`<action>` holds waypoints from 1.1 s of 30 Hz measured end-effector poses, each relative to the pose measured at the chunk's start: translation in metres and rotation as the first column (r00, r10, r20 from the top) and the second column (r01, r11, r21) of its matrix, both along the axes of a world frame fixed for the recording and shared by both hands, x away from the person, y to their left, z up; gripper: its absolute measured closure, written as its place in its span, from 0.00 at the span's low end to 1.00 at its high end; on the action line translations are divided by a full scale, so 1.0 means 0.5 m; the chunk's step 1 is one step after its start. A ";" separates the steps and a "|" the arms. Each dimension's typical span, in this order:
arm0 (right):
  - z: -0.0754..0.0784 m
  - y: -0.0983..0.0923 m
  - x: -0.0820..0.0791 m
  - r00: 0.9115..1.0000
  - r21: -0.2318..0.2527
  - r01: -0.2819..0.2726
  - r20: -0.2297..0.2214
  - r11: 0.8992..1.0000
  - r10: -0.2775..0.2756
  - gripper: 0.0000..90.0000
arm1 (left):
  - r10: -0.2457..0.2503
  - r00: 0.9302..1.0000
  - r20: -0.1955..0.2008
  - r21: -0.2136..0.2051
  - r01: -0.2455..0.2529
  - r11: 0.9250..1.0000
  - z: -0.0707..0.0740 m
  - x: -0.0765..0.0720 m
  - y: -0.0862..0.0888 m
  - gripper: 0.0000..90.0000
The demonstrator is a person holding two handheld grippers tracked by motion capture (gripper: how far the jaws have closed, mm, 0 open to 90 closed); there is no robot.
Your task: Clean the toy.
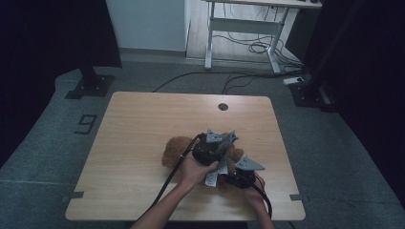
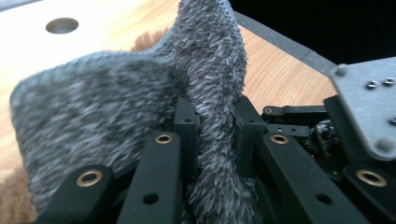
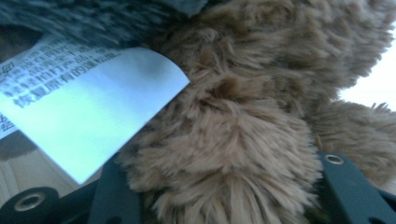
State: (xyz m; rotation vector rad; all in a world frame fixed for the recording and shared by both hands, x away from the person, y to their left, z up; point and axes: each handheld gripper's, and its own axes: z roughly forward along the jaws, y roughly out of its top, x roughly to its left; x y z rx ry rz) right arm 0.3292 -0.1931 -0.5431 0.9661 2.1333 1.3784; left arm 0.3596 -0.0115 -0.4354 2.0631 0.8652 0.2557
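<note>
This looks like a lab or studio set up for recording. A plain wooden counter [image 1: 143, 124] with a round cable hole [image 1: 223, 106] stands alone on grey carpet [image 1: 43, 143], which bears a taped number [image 1: 86, 124] at the left. Dark curtains [image 1: 52, 33] hang on both sides, with black stand bases [image 1: 90, 87] bolted beside them. At the far end, a white-legged desk [image 1: 248, 28] stands over loose cables [image 1: 253, 47] running across the floor.
</note>
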 end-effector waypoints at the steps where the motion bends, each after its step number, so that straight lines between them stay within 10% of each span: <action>1: -0.001 0.000 0.000 1.000 -0.001 -0.001 -0.003 1.000 0.001 0.55 | 0.001 1.000 -0.009 -0.006 -0.001 1.000 -0.001 0.002 0.004 0.84; 17: -0.003 0.006 -0.002 1.000 -0.006 -0.010 0.008 1.000 0.010 0.55 | 0.180 0.984 -0.010 -0.006 -0.180 0.984 -0.014 0.034 0.219 0.85; 22: -0.004 0.006 -0.003 1.000 -0.004 -0.003 0.002 1.000 0.003 0.55 | 0.257 0.966 0.010 0.016 -0.257 0.966 -0.010 0.040 0.281 0.84; 29: -0.005 0.005 -0.002 1.000 0.003 -0.002 -0.004 1.000 0.002 0.55 | 0.345 0.936 -0.072 0.034 -0.343 0.939 -0.073 0.052 0.354 0.84; 33: -0.007 0.003 -0.001 1.000 0.012 0.003 -0.011 1.000 -0.003 0.55 | 0.348 0.924 -0.155 0.033 -0.348 0.937 -0.130 0.049 0.373 0.85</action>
